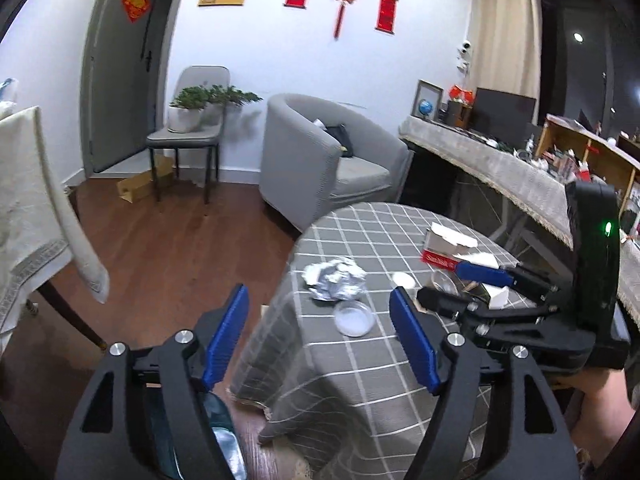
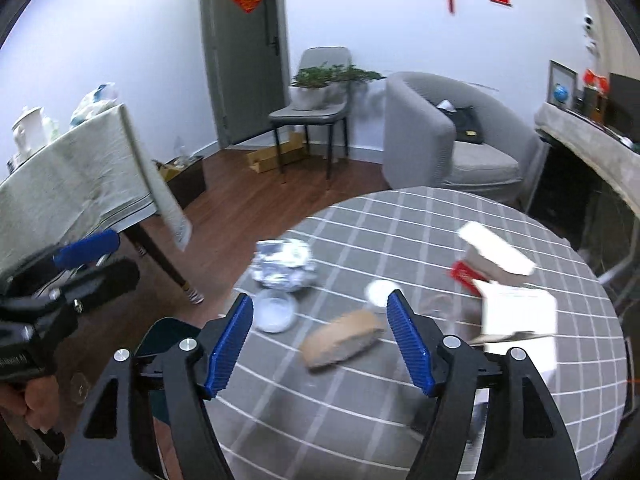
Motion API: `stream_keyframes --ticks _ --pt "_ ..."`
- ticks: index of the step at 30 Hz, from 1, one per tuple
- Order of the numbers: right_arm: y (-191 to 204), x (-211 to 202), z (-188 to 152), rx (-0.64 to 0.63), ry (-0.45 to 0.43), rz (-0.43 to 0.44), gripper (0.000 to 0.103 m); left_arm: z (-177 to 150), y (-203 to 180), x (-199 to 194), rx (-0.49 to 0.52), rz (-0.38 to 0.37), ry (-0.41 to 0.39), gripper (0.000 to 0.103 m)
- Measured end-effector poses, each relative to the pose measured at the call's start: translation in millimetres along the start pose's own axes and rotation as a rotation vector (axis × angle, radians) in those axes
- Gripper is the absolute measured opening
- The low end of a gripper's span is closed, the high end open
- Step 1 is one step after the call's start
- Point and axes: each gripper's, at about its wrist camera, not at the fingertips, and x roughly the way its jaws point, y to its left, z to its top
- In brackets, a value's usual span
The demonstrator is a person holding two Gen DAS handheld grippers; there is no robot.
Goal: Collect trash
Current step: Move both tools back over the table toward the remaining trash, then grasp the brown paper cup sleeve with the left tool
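Trash lies on a round table with a grey checked cloth (image 1: 360, 368) (image 2: 400, 400). A crumpled foil ball (image 1: 334, 278) (image 2: 282, 264) sits near the left edge, a clear round lid (image 1: 354, 317) (image 2: 274, 311) in front of it. A brown paper cup (image 2: 342, 339) lies on its side, blurred. A red and white carton (image 1: 452, 246) (image 2: 488, 260) and a white box (image 2: 518, 312) lie to the right. My left gripper (image 1: 320, 332) is open and empty over the table's left edge. My right gripper (image 2: 320, 340) (image 1: 456, 284) is open, just before the cup.
A grey armchair (image 1: 324, 160) (image 2: 440, 132) stands behind the table. A chair with a potted plant (image 1: 188, 116) (image 2: 312, 92) stands by the door. A cloth-covered table (image 1: 28, 200) (image 2: 80, 176) is at the left, a cluttered sideboard (image 1: 500, 160) at the right. Wooden floor lies between.
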Motion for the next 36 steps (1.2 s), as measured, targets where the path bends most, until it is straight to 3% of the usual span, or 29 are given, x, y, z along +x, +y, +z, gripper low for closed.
stream_keyframes --ticks 10,18,23,28,36 --pt "-64 -20 -8 0.107 -0.029 -0.074 0.080 -15 -44 46 0.093 -0.068 0.066 0.077" --pt "-89 -23 -14 0.143 -0.023 -0.087 0.087 -25 -65 78 0.111 -0.108 0.111 0.075" --pt "-100 -22 -18 0.159 -0.014 -0.087 0.089 -29 -73 95 0.119 -0.116 0.137 0.062" --pt "-115 -21 -26 0.176 0.004 -0.103 0.089 -30 -78 106 0.117 -0.127 0.155 0.055" --pt "-127 -13 -35 0.189 0.018 -0.080 0.090 -36 -89 119 0.148 -0.128 0.203 0.023"
